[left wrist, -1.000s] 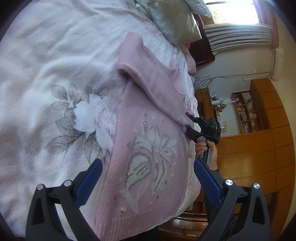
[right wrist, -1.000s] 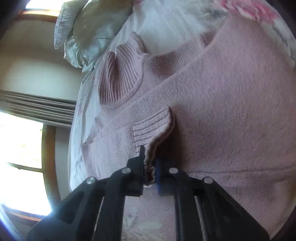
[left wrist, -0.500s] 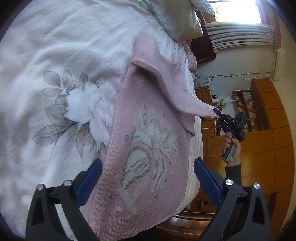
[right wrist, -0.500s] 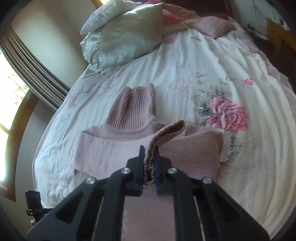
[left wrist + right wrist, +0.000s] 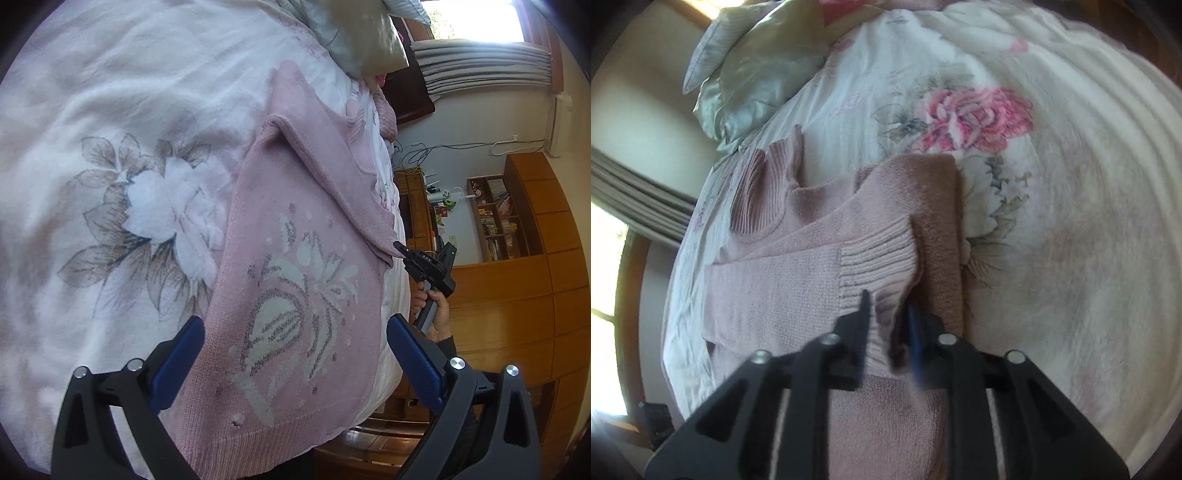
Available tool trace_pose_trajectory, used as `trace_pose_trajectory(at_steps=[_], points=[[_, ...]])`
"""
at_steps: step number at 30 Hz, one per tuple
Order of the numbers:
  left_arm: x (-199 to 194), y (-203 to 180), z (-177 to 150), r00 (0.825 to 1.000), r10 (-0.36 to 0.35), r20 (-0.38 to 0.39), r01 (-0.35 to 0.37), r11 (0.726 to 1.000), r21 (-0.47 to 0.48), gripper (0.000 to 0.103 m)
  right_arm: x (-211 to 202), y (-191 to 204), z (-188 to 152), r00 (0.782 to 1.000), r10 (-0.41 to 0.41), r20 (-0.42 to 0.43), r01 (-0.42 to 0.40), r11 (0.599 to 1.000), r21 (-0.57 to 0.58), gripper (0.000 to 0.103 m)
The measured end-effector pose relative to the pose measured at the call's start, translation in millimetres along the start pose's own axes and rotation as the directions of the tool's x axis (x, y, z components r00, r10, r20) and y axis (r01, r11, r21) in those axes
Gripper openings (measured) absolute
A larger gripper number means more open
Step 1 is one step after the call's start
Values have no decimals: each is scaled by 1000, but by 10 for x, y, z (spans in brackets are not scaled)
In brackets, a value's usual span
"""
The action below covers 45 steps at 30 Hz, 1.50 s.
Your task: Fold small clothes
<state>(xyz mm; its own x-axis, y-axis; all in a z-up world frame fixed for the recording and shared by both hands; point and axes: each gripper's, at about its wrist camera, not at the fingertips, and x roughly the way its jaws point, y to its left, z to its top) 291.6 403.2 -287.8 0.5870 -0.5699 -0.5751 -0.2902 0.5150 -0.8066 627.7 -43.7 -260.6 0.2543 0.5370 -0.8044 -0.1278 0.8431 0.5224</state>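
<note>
A small pink knitted sweater [image 5: 295,295] lies flat on the flowered bedspread [image 5: 129,129], its ribbed turtleneck collar [image 5: 764,195] pointing toward the pillow [image 5: 757,74] and its hem at the bed's near edge. A pale flower design [image 5: 295,306] is knitted into the front. One sleeve [image 5: 798,266] is folded across the chest, its ribbed cuff [image 5: 879,266] raised off the body.

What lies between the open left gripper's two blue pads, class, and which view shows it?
In the left wrist view, the pink sweater's body, with its knitted white flower motif, fills the gap between the left gripper's pads.
</note>
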Motion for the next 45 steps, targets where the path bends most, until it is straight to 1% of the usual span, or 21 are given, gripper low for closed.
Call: trace_pose_trajectory(at_steps=[1,2,5,8,10,12,13,15,17,21,29,31,33,35,36,38,39,41,43,44,45], points=[[14,2,-4,1000,1,-3,-1,1000,-2,99,-30,-93,23,1000,21,14,-22,998,63,60],[26,0,-9,1000,1,-5,-1,1000,-2,99,-61,-173,50,999,37,31,-40,993,107,62],[66,-30,-17,1000,0,-9,0,1000,0,99,-55,-271,92,995,98,12,-99,985,144,54],[102,-40,-26,1000,-2,-13,2,1000,-5,99,-16,-229,72,995,99,-15,-96,989,116,51],[120,-53,-34,1000,-2,-15,2,1000,-4,99,10,-178,56,996,89,-33,-85,993,84,46],[131,-68,-36,1000,-1,-17,1,1000,-2,99,18,-99,31,999,38,-33,-37,999,37,36],[131,-73,-33,1000,-3,-17,3,1000,-2,99,28,-69,20,999,37,-36,-36,999,20,31],[128,-90,-26,1000,-1,-17,1,1000,1,99,61,-14,8,998,23,-54,-24,1000,-12,5],[134,-102,-18,1000,3,-20,-3,1000,5,99,28,52,-4,1000,3,-30,-5,999,-52,5],[166,-180,57,1000,10,-27,-9,1000,26,99,-114,97,8,1000,14,25,-12,998,-63,5],[279,-529,368,1000,-20,-18,22,994,102,99,-66,-49,12,999,-48,26,49,997,-66,5],[348,-615,451,999,-22,-25,25,992,120,99,-34,-55,-6,998,-54,23,55,996,-69,9],[422,-724,551,999,-29,-37,34,990,138,99,-122,-72,-9,997,-54,52,56,998,-41,23],[488,-852,692,998,-49,-35,54,986,158,99,-312,-28,-34,992,-39,124,45,998,-46,23],[528,-916,784,997,-67,-38,72,984,165,99,-371,15,-50,990,-14,137,22,998,-58,23],[642,-1040,1012,994,-103,-41,108,978,177,99,-368,94,-94,993,35,111,-25,996,-91,23],[710,-1088,1137,993,-112,-36,117,976,184,99,-305,127,-114,996,37,80,-28,993,-112,23],[897,-1131,1384,992,-125,-36,129,973,189,99,-141,104,-111,1000,-4,24,6,994,-110,24],[1167,-1098,1614,995,-84,-52,92,981,170,99,-41,-4,-32,997,-76,4,76,993,-85,22],[1326,-1049,1719,997,-33,-70,44,986,160,99,-35,-35,9,997,-82,1,82,994,-77,23],[1477,-973,1823,995,38,-88,-25,989,144,99,-57,-20,55,997,-74,3,74,994,-83,30]])
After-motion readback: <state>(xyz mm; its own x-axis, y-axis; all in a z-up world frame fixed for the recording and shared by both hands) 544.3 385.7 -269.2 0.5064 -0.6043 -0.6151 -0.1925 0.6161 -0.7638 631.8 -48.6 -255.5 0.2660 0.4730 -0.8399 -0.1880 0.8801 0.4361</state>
